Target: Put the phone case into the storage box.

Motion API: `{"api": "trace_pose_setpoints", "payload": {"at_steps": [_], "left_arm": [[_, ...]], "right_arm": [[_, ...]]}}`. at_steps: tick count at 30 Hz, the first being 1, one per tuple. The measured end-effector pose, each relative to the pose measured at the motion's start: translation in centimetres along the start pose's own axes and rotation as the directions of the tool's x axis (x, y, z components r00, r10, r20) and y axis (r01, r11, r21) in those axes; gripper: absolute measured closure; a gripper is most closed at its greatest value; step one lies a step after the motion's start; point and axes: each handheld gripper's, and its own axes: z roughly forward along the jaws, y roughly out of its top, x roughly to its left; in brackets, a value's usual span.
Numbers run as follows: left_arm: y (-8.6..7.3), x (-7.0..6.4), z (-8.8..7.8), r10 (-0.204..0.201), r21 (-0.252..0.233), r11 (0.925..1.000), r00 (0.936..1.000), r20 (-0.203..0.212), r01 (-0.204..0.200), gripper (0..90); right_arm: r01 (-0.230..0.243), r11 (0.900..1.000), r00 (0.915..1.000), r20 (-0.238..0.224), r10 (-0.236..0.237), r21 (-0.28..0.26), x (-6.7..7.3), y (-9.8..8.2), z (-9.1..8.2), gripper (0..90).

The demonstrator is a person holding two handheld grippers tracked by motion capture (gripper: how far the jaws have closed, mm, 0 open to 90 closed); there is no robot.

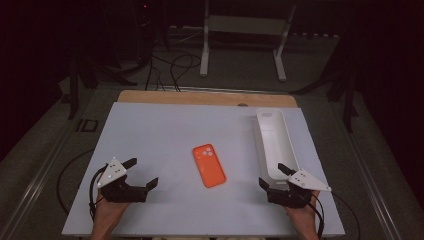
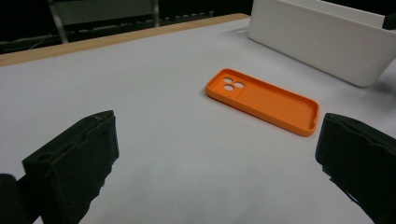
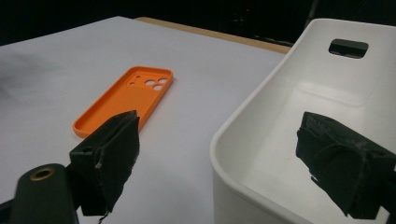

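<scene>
Orange phone case hollow up, white bin handle slot

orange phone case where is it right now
The orange phone case lies flat near the middle of the table in the high view, left of the white bin and between the two open grippers.

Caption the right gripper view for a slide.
Open right gripper over the near rim of an empty white bin; orange phone case lies hollow-side up on the table beyond.

room: dark | floor: grey, cables | white stand behind table
</scene>
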Motion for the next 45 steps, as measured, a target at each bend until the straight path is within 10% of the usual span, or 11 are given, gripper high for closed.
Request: {"api": "trace_pose_setpoints", "payload": {"at_steps": [30, 45], "left_arm": [[3.3, -2.8, 7.8, 0.039, 0.1, 0.994, 0.9977, 0.055, -0.044, 19.3], [3.0, -3.8, 11.1, -0.007, 0.155, 0.9877, 0.9853, 0.171, -0.02, 63.9]], "right_arm": [[-0.01, 1.0, 0.9998, 0.02, 0.011, -0.008, 0.2, -0.1, -0.1, 13.5], [-0.011, 1.0, 0.9997, 0.021, 0.011, -0.001, 0.2, -0.2, 0.1, 13.7]]}}
